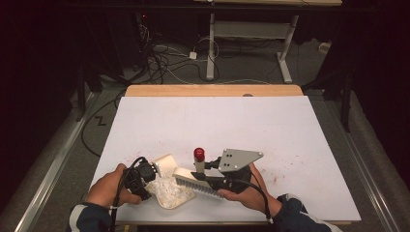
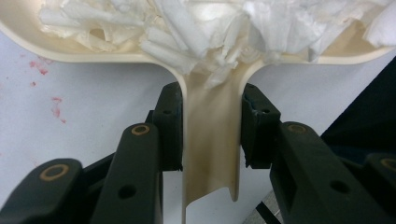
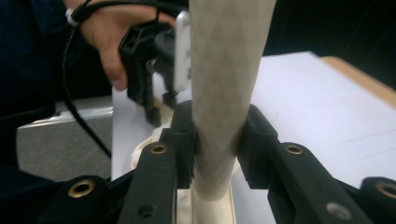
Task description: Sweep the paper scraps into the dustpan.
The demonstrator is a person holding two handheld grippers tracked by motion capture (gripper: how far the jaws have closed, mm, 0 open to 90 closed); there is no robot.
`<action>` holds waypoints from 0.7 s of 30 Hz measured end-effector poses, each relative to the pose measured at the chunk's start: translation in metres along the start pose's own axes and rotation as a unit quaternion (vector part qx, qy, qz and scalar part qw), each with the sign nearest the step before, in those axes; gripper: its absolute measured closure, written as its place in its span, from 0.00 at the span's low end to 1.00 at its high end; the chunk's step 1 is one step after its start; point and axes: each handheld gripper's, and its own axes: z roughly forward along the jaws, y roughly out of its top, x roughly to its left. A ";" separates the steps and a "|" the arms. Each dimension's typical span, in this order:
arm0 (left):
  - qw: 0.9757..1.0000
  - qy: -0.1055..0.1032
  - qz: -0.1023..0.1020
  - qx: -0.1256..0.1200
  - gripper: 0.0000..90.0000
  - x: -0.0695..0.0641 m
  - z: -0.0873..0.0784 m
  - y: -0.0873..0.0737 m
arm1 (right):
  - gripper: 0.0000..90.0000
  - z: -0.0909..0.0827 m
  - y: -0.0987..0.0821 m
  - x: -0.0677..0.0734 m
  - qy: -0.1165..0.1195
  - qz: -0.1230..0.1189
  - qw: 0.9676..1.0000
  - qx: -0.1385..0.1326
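Note:
A cream dustpan [image 1: 170,193] lies near the table's front edge with white paper shreds [image 1: 169,188] heaped in it. My left gripper [image 1: 153,170] is shut on its flat handle [image 2: 212,140], whose sides the pads press; the shreds [image 2: 210,28] pile up just beyond the jaws. My right gripper [image 1: 209,166] is shut on the pale handle [image 3: 219,93] of a hand brush [image 1: 193,182]. The brush's red handle end [image 1: 199,154] points up and its bristles rest at the dustpan's right rim. The right gripper view also shows the left gripper [image 3: 144,70] and the hand that holds it.
A white sheet [image 1: 251,125] flecked with red specks [image 1: 290,159] covers the table. A bare wooden strip [image 1: 212,90] runs along the far edge. On the floor behind are cables [image 1: 164,58] and a desk's white legs [image 1: 211,48].

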 end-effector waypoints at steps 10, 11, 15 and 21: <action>1.000 -0.002 -0.005 -0.001 0.70 0.001 0.002 -0.001 | 0.79 -0.022 -0.001 -0.020 -0.038 0.012 0.999 0.006; 1.000 -0.001 -0.005 -0.001 0.70 0.001 0.002 -0.002 | 0.79 -0.022 -0.003 -0.021 -0.041 0.012 0.999 0.012; 1.000 0.000 -0.005 -0.002 0.70 0.001 0.000 -0.004 | 0.79 -0.020 -0.006 -0.022 -0.046 0.009 0.998 0.029; 1.000 -0.002 -0.020 -0.018 0.70 0.005 0.000 -0.010 | 0.79 -0.027 -0.008 -0.029 -0.051 0.012 0.998 0.027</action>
